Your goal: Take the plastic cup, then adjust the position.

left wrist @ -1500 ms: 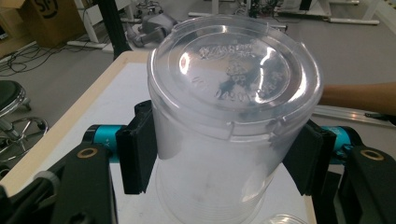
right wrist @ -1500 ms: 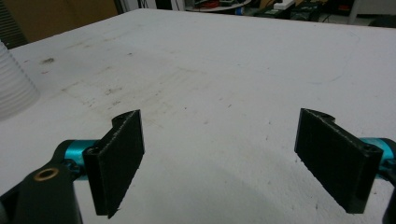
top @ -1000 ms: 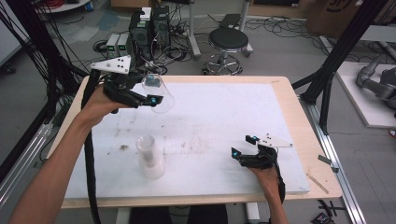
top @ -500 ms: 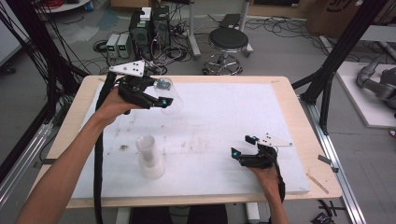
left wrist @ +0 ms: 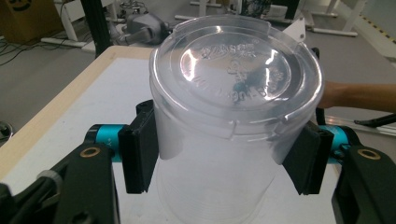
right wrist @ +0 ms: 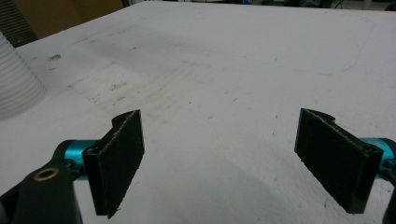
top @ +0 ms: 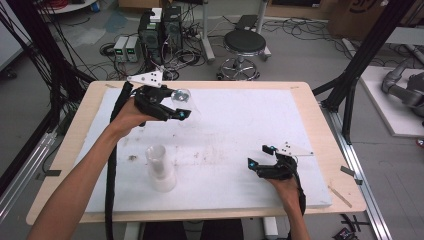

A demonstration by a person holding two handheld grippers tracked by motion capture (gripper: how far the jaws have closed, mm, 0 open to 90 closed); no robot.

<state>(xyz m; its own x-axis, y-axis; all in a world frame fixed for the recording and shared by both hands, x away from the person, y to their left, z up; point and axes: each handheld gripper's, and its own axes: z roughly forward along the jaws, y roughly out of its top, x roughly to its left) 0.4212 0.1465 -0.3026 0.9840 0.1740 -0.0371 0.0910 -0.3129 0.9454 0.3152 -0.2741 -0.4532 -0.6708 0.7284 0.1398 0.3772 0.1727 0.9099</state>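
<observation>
A clear plastic cup (top: pixel 183 102) hangs over the back left of the white board (top: pixel 240 115), tilted, with my left gripper (top: pixel 179 109) shut on its sides. In the left gripper view the cup (left wrist: pixel 233 88) turns its round base toward the camera, and both black pads (left wrist: pixel 139 156) press its wall, the left gripper (left wrist: pixel 224 163) around it. Near the front right, my right gripper (top: pixel 261 155) rests low over the board, open, with nothing between its fingers (right wrist: pixel 122 158); the right gripper (right wrist: pixel 224 158) faces bare board. A stack of white ribbed cups (top: pixel 160 169) stands upside down at the front left.
The white cup stack (right wrist: pixel 16 84) lies off to the left in the right gripper view. The board covers a wooden table (top: pixel 85 125). Behind the table stand a black stool (top: pixel 244 44), grey boxes (top: pixel 125 49) and cables on the floor. Black frame posts flank both sides.
My left gripper has carried the clear cup to the right and lower, toward the board. The right gripper has stayed in place.
</observation>
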